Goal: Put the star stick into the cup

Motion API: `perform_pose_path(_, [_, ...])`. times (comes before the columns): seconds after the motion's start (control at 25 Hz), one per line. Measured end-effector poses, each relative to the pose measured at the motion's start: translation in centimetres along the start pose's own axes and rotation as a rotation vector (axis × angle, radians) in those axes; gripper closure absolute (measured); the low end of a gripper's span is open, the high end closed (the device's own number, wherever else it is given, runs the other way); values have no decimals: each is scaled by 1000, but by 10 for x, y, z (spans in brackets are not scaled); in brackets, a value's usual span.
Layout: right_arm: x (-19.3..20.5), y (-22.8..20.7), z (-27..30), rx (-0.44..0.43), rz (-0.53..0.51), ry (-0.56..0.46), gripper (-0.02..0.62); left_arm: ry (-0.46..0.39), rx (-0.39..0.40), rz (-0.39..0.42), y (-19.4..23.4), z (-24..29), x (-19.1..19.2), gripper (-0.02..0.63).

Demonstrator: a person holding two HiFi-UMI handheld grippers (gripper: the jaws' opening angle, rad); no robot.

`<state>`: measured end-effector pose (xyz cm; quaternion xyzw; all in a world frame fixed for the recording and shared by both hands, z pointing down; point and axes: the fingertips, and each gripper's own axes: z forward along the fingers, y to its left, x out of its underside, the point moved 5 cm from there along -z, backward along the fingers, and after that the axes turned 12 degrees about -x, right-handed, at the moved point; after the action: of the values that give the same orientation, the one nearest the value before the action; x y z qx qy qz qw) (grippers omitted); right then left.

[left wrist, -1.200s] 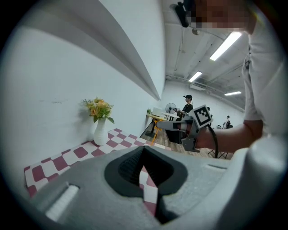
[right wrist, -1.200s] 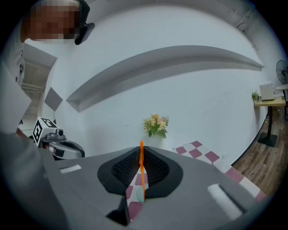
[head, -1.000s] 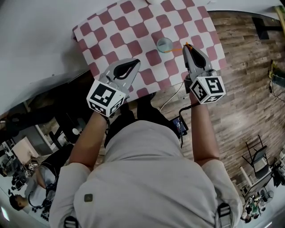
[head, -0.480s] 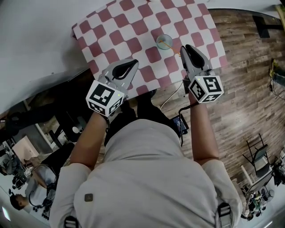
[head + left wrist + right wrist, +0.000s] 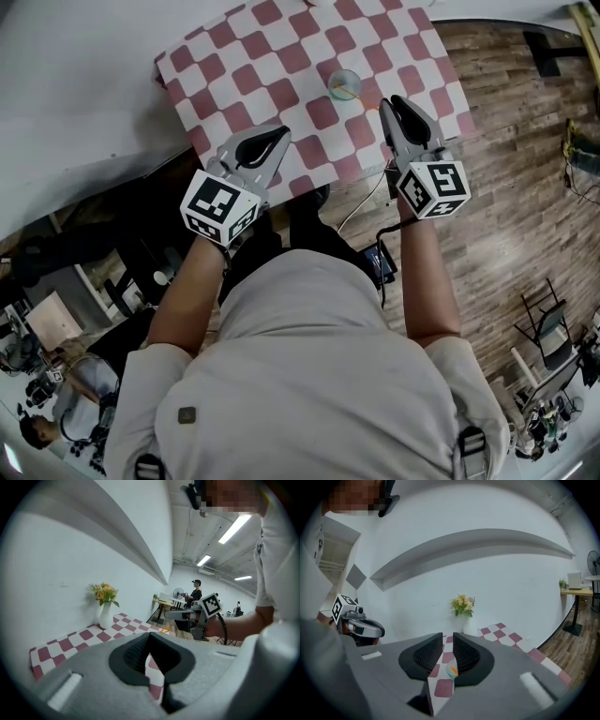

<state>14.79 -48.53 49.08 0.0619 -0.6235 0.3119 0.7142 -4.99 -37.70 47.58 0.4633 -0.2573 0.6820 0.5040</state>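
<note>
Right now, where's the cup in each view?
Head view: cup top centre, just ahead of the right gripper.
Left gripper view: too small to tell; the orange star stick mid-frame marks it.
Right gripper view: cup low centre, seen through the jaws' gap.
Shared landmark: checked tablecloth.

Lab-like hall: ceiling strip lights [image 5: 233, 528], desk [image 5: 165, 603], fan [image 5: 178, 592].

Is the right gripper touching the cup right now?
Apart. The head view shows a strip of checkered cloth between the right gripper and the cup.
</note>
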Motion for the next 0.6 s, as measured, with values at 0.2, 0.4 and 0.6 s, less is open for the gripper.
perform_pose_path(0.2, [-6,21,-14,21,-23,-20,512,-22,18,14,-3,-17,-1,604])
perform_pose_path(0.4, [-5,49,-29,41,-39,-23,518,-61,24,23,-2,-39,-5,604])
perform_pose_path(0.6, [-10,83,-42,59,-67,-27,545,-105,24,26,5,-72,-11,604])
